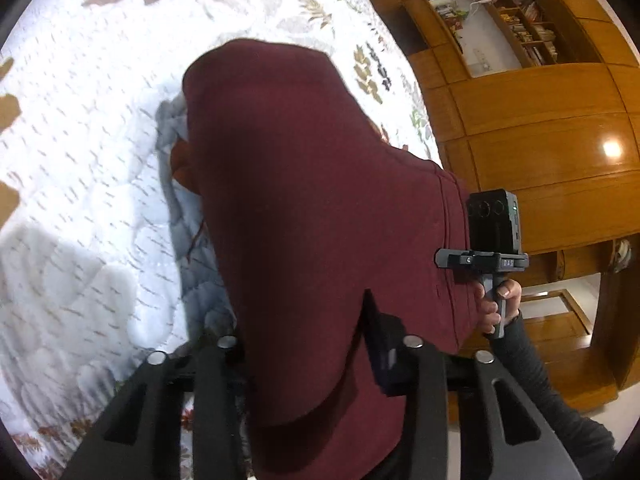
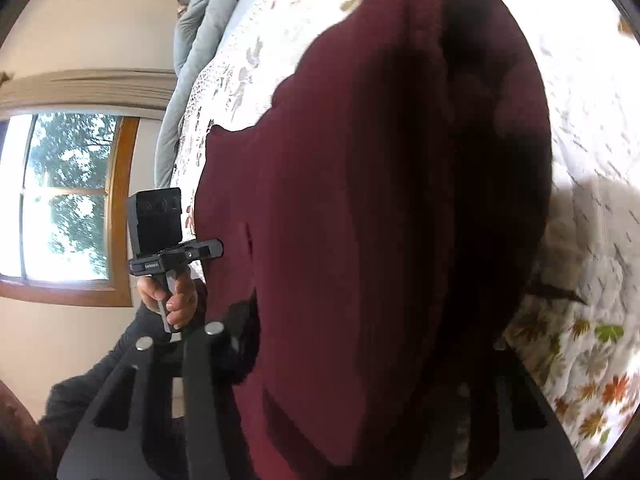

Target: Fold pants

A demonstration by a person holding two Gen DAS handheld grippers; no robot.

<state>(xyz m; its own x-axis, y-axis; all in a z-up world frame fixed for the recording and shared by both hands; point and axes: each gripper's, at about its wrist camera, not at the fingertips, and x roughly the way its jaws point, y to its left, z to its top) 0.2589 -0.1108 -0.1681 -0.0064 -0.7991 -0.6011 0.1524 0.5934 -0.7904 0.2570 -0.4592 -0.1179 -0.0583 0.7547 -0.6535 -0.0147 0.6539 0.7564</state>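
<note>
Dark maroon pants [image 1: 300,160] hang bunched over a white floral quilt [image 1: 100,120], lifted at the near edge. My left gripper [image 1: 304,344] is shut on the cloth, which runs down between its black fingers [image 1: 212,400]. In the right wrist view the pants [image 2: 400,160] fill the middle. My right gripper [image 2: 360,360] is shut on them too; its left finger [image 2: 200,380] shows and the other is under the cloth. Each view also shows the other hand-held gripper at the pants' edge: the right one [image 1: 492,240] and the left one [image 2: 160,236].
The quilt-covered bed [image 2: 580,240] spreads under and beyond the pants. A wooden wall cabinet with shelves [image 1: 540,140] stands past the bed's far side. A rolled grey blanket [image 2: 200,40] lies along the bed's edge near a window [image 2: 64,200].
</note>
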